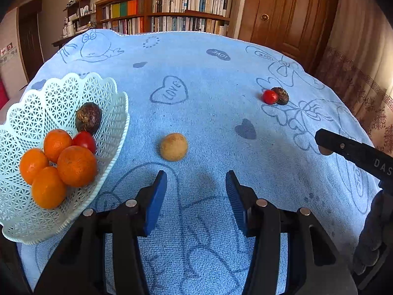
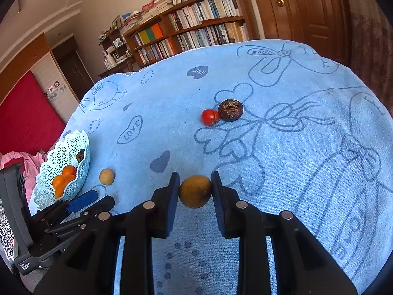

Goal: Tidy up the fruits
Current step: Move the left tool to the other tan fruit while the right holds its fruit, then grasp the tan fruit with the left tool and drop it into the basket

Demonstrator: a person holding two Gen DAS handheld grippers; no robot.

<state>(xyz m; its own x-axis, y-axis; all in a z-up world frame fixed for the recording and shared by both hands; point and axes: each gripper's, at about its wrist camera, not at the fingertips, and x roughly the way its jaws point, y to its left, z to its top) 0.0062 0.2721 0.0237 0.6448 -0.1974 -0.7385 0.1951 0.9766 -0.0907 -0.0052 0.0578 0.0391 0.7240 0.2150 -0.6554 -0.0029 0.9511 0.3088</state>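
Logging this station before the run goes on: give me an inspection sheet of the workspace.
Surface: pale blue printed towel covering the table.
Job's things: white lattice plastic basket holding four oranges, a red tomato and a dark brown fruit; tan round fruit, small red tomato touching dark wrinkled fruit, all loose.
Clutter: nothing seen.
Grippers: left gripper open, empty; right gripper shut on brownish round fruit.
Cables: nothing seen.
Surroundings: wooden bookshelf, brown door.
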